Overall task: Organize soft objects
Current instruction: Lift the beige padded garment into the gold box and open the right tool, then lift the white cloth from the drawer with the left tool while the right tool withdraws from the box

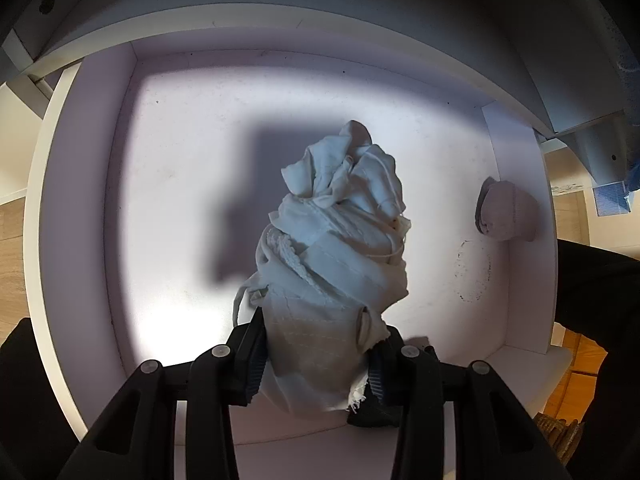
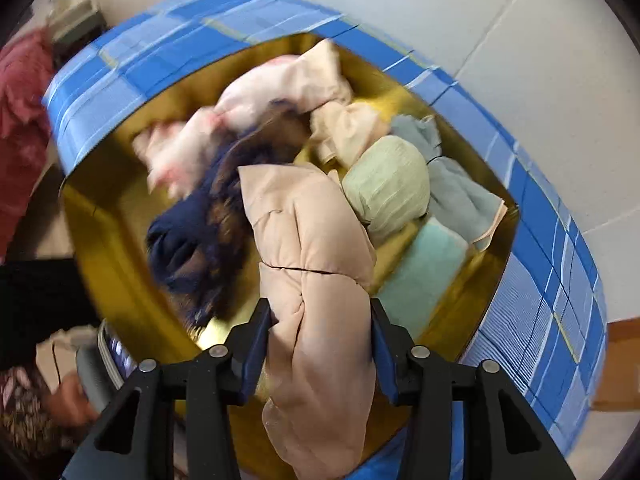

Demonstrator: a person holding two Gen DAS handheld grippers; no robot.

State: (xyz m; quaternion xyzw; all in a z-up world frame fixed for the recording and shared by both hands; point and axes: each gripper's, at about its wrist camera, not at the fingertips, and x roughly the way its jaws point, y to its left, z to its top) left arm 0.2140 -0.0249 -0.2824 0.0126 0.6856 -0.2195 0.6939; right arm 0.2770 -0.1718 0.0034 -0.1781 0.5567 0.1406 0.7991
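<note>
My left gripper point(image 1: 316, 356) is shut on a crumpled pale grey-white cloth point(image 1: 340, 240) and holds it over the floor of a white open drawer point(image 1: 180, 140). A rolled grey sock point(image 1: 506, 210) lies against the drawer's right wall. My right gripper point(image 2: 320, 344) is shut on a beige padded garment point(image 2: 316, 280) above a blue plaid storage box point(image 2: 540, 260) with a yellow lining. In the box lie a pink cloth point(image 2: 256, 108), a navy and brown garment point(image 2: 200, 236), a light green bundle point(image 2: 388, 184) and teal towels point(image 2: 456, 196).
The drawer front and cabinet frame point(image 1: 320, 12) arch over the top of the left view. Wooden floor point(image 1: 12, 248) shows at the left. A red cloth point(image 2: 20, 120) hangs left of the box. White wall tiles point(image 2: 520, 40) lie behind it.
</note>
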